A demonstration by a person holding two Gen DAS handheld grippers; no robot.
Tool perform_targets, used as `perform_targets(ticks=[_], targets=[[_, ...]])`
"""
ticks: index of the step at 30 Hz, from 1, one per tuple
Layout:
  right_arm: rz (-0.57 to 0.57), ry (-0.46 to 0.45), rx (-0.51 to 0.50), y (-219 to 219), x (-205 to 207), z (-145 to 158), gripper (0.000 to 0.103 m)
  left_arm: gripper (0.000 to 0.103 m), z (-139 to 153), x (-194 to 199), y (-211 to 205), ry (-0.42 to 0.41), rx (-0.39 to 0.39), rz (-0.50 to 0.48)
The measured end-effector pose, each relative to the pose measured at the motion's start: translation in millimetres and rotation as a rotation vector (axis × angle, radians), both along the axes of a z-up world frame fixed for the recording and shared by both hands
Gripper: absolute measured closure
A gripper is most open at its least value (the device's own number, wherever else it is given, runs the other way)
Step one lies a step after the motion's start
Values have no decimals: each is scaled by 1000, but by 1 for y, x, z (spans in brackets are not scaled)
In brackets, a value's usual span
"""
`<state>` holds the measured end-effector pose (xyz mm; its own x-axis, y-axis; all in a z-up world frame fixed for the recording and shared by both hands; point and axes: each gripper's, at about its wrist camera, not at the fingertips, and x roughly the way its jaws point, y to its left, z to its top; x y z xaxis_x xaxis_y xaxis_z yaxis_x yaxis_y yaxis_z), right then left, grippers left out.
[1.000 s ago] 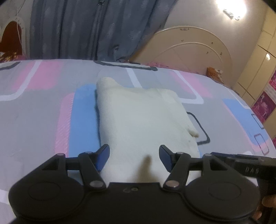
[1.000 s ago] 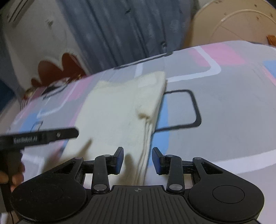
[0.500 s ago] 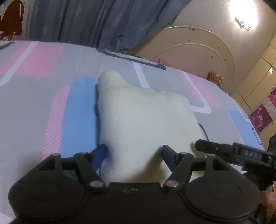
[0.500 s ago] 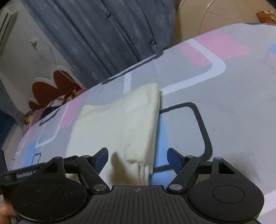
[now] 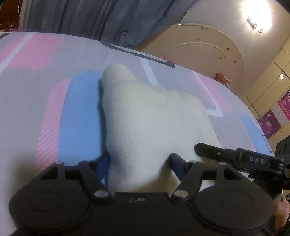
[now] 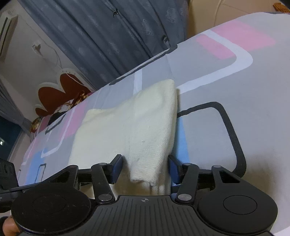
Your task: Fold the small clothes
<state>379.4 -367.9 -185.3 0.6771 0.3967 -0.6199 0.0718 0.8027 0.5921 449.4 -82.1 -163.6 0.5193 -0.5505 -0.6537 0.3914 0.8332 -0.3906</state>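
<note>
A cream knitted garment point(image 5: 150, 116) lies partly folded on the patterned bedsheet point(image 5: 36, 101). My left gripper point(image 5: 140, 161) is open, its blue fingers straddling the garment's near left edge. My right gripper point(image 6: 145, 164) is open too, its fingers either side of the garment's near right corner point(image 6: 148, 145), where folded layers hang toward the camera. The right gripper's body point(image 5: 235, 158) shows at the right of the left wrist view.
A grey curtain point(image 5: 90, 16) hangs behind the bed. A cream curved headboard point(image 5: 204, 47) and wardrobe doors point(image 5: 268, 79) stand at the right. A red and white flower-shaped object point(image 6: 59, 94) is at the bed's far left side.
Both grippers moved forward and down onto the garment's near edge. The right gripper opened wide and now straddles the folded corner. The left stays open.
</note>
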Motion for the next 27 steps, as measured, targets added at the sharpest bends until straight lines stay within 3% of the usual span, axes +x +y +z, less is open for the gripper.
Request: perform_targets(ticks=[5, 11, 15, 27], targets=[[13, -13, -52, 9, 1, 5, 66, 54, 3, -2, 0, -5, 0, 0], [10, -37, -134, 23, -1, 10, 70, 66, 11, -7, -6, -35, 39, -7], [20, -53, -179, 31, -4, 15, 72, 70, 17, -15, -10, -73, 65, -13], [20, -100, -128, 35, -9, 29, 74, 75, 42, -32, -9, -134, 42, -25]])
